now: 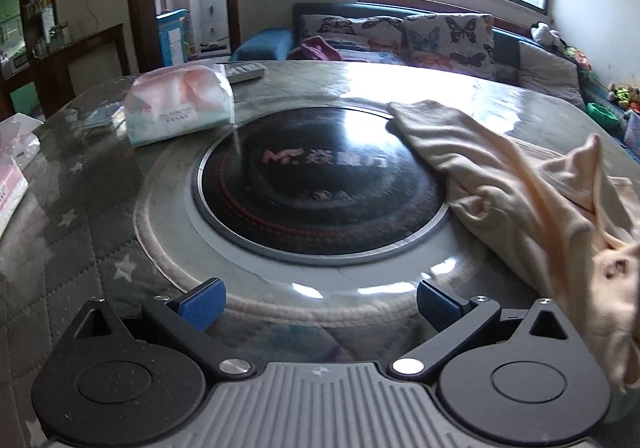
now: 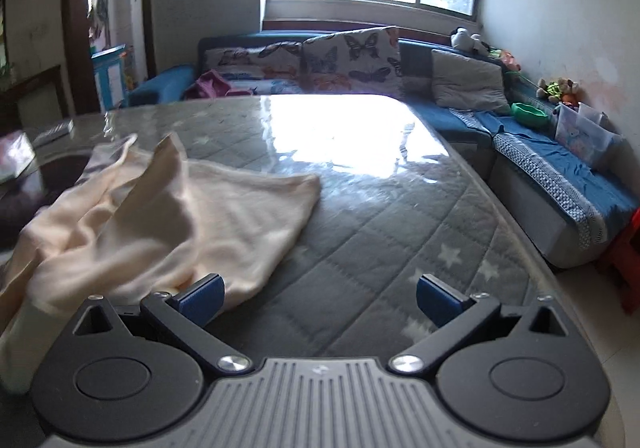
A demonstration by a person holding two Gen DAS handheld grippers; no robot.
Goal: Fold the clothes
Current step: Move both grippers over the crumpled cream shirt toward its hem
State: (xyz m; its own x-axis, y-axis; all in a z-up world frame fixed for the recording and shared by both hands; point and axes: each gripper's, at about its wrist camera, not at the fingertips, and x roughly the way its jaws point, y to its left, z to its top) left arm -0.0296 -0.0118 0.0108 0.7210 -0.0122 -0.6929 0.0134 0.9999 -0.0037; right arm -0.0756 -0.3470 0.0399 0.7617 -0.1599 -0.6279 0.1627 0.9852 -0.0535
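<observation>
A cream garment [image 1: 516, 191] lies crumpled on the glass-topped table [image 1: 100, 207], right of the black round hotplate [image 1: 320, 179]. One sleeve reaches over the hotplate's rim. My left gripper [image 1: 320, 304] is open and empty, above the table's near edge, with the garment to its right. In the right wrist view the same garment [image 2: 160, 224] lies bunched at the left. My right gripper [image 2: 320, 302] is open and empty; its left fingertip [image 2: 202, 298] sits at the garment's near hem, and I cannot tell if it touches.
A pack of tissues [image 1: 180, 103] and a remote control [image 1: 246, 72] lie at the table's far left. Another pink pack [image 1: 12, 167] sits at the left edge. A blue sofa [image 2: 540, 155] with butterfly cushions [image 2: 352, 55] runs behind and right of the table.
</observation>
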